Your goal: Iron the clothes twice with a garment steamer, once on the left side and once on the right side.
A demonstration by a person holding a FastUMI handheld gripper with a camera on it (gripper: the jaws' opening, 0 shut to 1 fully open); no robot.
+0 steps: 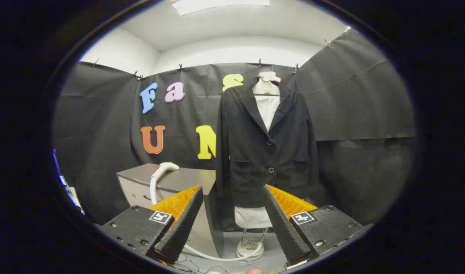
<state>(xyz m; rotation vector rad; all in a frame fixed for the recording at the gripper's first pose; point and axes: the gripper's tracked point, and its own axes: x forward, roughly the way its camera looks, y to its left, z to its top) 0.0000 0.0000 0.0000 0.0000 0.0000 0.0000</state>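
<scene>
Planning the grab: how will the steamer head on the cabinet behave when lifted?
The steamer head looks rigid and smooth, so possibly slippery. Its white hose droops off the cabinet and would likely drag against the lift. The hand-held gripper is open, short of it.

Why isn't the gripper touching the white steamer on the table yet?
Apart. In the gripper view the open gripper holds nothing, and the steamer lies on the table beyond its fingers.
</scene>
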